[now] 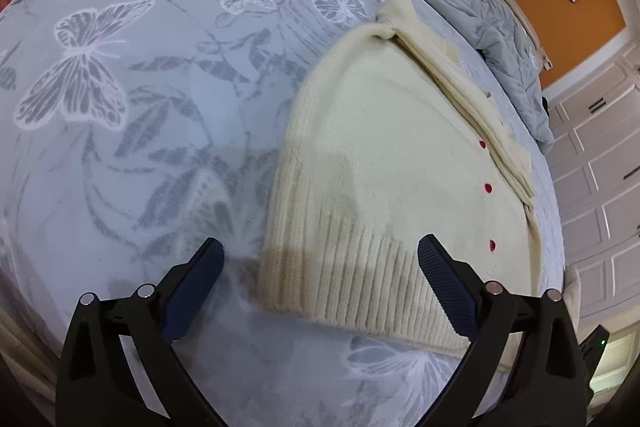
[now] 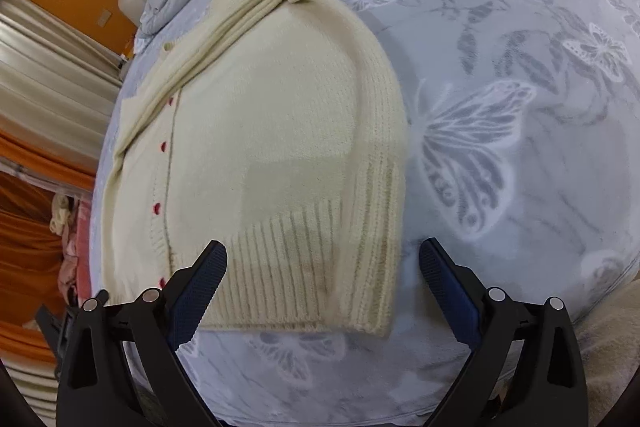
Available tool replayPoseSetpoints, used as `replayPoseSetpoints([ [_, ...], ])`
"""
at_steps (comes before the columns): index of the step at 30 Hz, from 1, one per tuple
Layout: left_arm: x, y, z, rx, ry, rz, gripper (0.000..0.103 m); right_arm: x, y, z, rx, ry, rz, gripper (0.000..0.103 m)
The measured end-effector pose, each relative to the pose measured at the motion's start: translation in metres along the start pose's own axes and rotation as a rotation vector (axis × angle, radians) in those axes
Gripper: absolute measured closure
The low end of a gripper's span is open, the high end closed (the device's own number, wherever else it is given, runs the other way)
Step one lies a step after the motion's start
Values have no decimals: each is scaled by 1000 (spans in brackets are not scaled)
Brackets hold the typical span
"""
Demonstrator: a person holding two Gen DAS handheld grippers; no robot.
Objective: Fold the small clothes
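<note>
Left wrist view: no brand, label or readable writing shows anywhere. A cream knit cardigan (image 1: pixel 384 163) lies flat on a grey butterfly-print bedspread (image 1: pixel 160 107), filling the frame from centre toward 3 o'clock. Its ribbed hem (image 1: pixel 352 283) faces the camera, and red buttons (image 1: pixel 488 189) run along the placket. The left gripper (image 1: pixel 320 259) holds its jaws wide, nothing between the pads, with the hem corner below them.

Right wrist view: no lettering here either. The cardigan (image 2: pixel 256 131) sits from centre toward 9 o'clock, one sleeve (image 2: pixel 380 163) folded lengthwise over the body, buttons (image 2: pixel 163 146) at its left edge. The right gripper (image 2: pixel 322 259) is also spread wide and empty above the hem (image 2: pixel 288 267).
</note>
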State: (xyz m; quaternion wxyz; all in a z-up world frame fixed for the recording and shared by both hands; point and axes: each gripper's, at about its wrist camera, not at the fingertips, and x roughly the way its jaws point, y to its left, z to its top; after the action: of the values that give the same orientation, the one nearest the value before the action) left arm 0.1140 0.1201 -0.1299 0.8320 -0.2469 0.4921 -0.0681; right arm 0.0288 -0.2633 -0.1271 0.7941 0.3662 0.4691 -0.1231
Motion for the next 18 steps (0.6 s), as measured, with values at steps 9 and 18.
replayPoseSetpoints([
  [9,7,-10,2,107,21,101,33,9,19,-11,-113,30,-49,37],
  [18,15,-26,-4,212,53,130,11,24,31,-14,-193,80,-31,11],
])
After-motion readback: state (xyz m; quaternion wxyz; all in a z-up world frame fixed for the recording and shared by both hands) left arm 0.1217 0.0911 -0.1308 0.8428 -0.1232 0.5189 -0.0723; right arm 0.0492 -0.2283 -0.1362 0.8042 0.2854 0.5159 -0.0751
